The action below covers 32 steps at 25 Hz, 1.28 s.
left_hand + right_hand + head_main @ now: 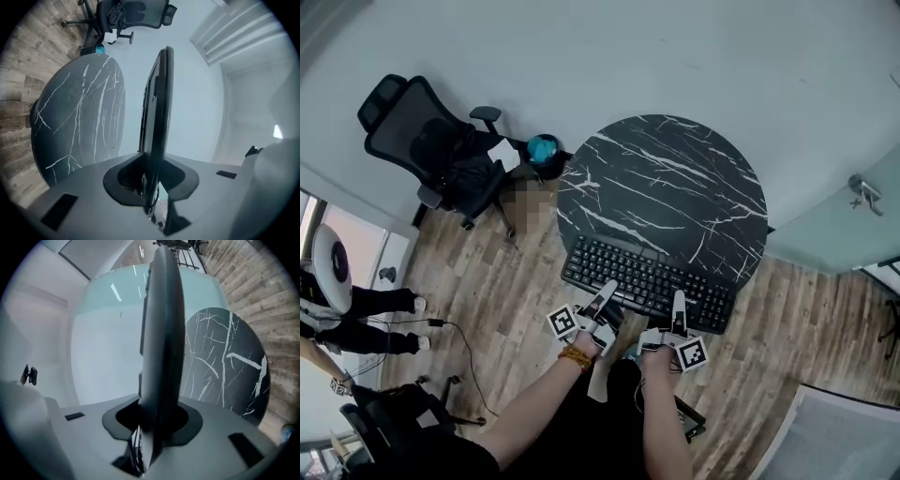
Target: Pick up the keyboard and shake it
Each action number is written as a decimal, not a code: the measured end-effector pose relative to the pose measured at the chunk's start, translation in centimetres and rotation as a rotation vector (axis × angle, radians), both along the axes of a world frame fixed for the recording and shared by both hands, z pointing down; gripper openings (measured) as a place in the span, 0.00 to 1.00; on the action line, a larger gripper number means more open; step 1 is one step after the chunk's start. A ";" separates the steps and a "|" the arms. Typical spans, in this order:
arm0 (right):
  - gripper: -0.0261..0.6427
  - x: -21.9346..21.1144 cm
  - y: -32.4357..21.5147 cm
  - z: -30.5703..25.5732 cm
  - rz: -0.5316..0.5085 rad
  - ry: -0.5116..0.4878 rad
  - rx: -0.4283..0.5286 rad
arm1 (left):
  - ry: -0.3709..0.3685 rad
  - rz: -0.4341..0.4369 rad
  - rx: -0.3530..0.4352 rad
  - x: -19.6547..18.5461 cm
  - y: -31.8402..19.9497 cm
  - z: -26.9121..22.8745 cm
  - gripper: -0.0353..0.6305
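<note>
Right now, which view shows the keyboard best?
Head view: the whole key face of the black keyboard is visible, overlapping the near edge of the round marbled table. The left and right gripper views show only its thin edge, end-on.

I have the keyboard (649, 281) crosswise over the near rim of the round table (675, 178), apart from its top. My left gripper (607, 289) clamps its near edge left of middle, and my right gripper (679, 305) clamps it right of middle, the two side by side. An office chair (431, 150) stands beyond the table's left side, with a person (356, 314) further left, at the view's edge.
</note>
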State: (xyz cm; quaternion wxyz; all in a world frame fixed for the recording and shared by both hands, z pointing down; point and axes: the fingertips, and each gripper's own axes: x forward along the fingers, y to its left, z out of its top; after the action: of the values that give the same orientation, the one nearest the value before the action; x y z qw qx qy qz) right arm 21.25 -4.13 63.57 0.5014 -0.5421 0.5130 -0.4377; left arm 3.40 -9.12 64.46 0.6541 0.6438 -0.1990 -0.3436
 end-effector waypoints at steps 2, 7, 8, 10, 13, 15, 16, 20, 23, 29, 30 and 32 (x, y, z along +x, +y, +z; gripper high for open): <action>0.19 0.4 -0.2 -0.8 0.046 -0.009 0.005 | 0.008 0.001 0.009 0.2 -0.3 -0.9 0.16; 0.17 0.1 -1.7 -1.8 0.016 0.033 -0.031 | 0.003 -0.028 0.002 -0.5 -1.3 -1.7 0.16; 0.17 0.0 -2.1 -2.2 0.006 0.033 -0.025 | 0.004 -0.029 0.002 -0.6 -1.6 -1.9 0.16; 0.17 -0.2 -2.5 -2.9 -0.004 0.025 0.000 | 0.005 -0.033 0.012 -0.8 -2.1 -2.5 0.16; 0.17 -0.8 -2.9 -3.9 -0.047 0.054 0.026 | -0.010 -0.050 0.037 -1.3 -3.2 -3.5 0.16; 0.18 -1.0 -3.1 -4.6 -0.072 0.109 0.034 | -0.015 -0.042 0.055 -1.4 -3.7 -4.1 0.16; 0.19 -1.1 -3.2 -4.8 -0.074 0.125 0.036 | -0.012 -0.041 0.061 -1.5 -3.9 -4.4 0.16; 0.16 -1.3 -3.6 -5.4 -0.037 0.075 0.037 | -0.003 -0.057 0.057 -1.7 -4.1 -4.8 0.16; 0.16 -1.4 -3.6 -5.2 -0.027 0.026 0.024 | -0.015 -0.064 0.055 -2.0 -4.0 -4.6 0.16; 0.16 -1.3 -4.2 -5.2 -0.005 -0.043 0.009 | -0.070 0.000 0.109 -1.6 -4.2 -5.2 0.20; 0.16 -1.0 -4.3 -5.3 -0.003 -0.039 0.011 | -0.090 0.033 0.124 -1.3 -3.8 -5.4 0.24; 0.16 -0.6 -4.6 -5.8 -0.010 -0.016 0.017 | -0.132 0.114 0.150 -0.7 -2.6 -5.7 0.30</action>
State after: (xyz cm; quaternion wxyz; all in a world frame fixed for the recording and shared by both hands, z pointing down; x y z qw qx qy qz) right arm 20.64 -8.77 57.78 0.5078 -0.5318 0.5153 -0.4402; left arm 2.72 -11.76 58.76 0.6079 0.7225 -0.1785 -0.2768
